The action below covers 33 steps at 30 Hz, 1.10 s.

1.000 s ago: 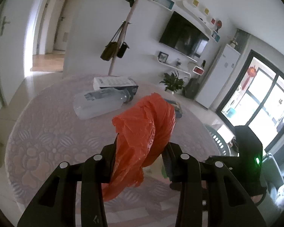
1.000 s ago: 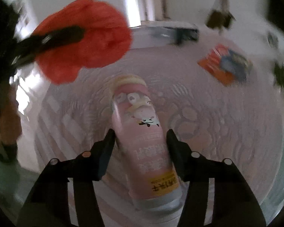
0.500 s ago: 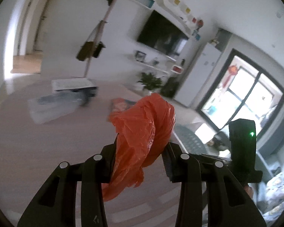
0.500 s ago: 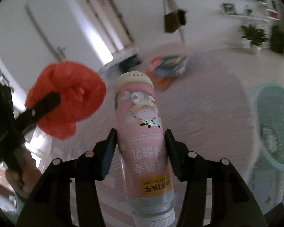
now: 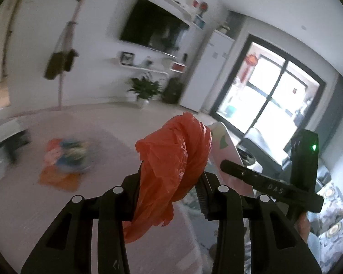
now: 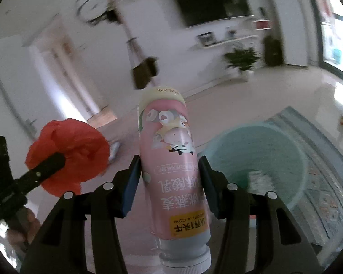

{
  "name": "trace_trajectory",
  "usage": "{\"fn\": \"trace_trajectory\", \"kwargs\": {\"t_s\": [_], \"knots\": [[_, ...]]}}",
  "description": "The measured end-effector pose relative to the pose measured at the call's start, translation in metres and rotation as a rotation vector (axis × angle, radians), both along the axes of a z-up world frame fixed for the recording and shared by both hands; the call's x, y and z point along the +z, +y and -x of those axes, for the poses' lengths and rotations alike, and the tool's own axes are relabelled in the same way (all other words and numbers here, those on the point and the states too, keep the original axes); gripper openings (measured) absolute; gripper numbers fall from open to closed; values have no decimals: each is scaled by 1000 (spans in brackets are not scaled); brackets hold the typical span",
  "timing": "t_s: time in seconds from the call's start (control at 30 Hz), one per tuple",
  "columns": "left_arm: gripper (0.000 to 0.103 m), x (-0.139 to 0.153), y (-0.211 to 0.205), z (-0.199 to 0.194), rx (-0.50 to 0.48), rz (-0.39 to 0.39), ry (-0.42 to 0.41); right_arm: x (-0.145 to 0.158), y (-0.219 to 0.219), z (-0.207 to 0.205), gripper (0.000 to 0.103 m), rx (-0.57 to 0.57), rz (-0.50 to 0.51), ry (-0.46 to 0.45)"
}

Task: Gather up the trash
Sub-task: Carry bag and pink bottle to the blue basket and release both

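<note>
Right wrist view showed the right gripper (image 6: 169,171) clamped on a pink yogurt bottle (image 6: 171,166), the jaws pressing its waist from either side. The bottle's long axis ran straight out along the fingers, cap end toward the camera and base pointing away. Beyond and to the right of the bottle, lower down on the floor, sat a teal basket (image 6: 274,146) with its mouth open upward; I judged this to be the bin. The bottle was well apart from the basket and not yet over its rim.

Left of the bottle, the left gripper (image 5: 170,182) held a crumpled orange plastic bag (image 5: 173,159) pinched between narrow jaws, the bag bulging out past the fingertips. Relative to the basket, the bottle lay nearer than the bag, so the right hand probably had the shorter swing. A snack wrapper (image 5: 66,157) was left on the table behind the bag.
</note>
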<state>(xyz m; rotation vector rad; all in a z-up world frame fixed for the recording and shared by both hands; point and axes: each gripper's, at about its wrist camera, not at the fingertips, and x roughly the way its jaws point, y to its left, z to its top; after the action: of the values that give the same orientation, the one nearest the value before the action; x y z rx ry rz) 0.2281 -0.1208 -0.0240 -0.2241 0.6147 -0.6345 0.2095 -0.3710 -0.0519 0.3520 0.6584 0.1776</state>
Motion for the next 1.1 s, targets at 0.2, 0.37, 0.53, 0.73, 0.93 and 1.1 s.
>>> {"fn": "trace_trajectory", "kwargs": {"t_s": [0.2, 0.37, 0.53, 0.73, 0.93, 1.1], "knots": [[37, -18, -67, -43, -93, -1, 43, -24, -45, -10, 48, -134, 41, -7], [38, -53, -115, -74, -135, -36, 99, -57, -78, -31, 48, -217, 15, 34], [39, -88, -141, -85, -131, -63, 140, -87, -86, -50, 47, -275, 52, 72], [73, -100, -140, -90, -151, -67, 143, -124, -101, -72, 48, -293, 16, 194], [79, -100, -126, -84, -144, -2, 137, -117, -111, -56, 60, -325, -6, 162], [79, -101, -118, -83, -127, 51, 159, -112, -113, -37, 60, -332, -18, 161]]}}
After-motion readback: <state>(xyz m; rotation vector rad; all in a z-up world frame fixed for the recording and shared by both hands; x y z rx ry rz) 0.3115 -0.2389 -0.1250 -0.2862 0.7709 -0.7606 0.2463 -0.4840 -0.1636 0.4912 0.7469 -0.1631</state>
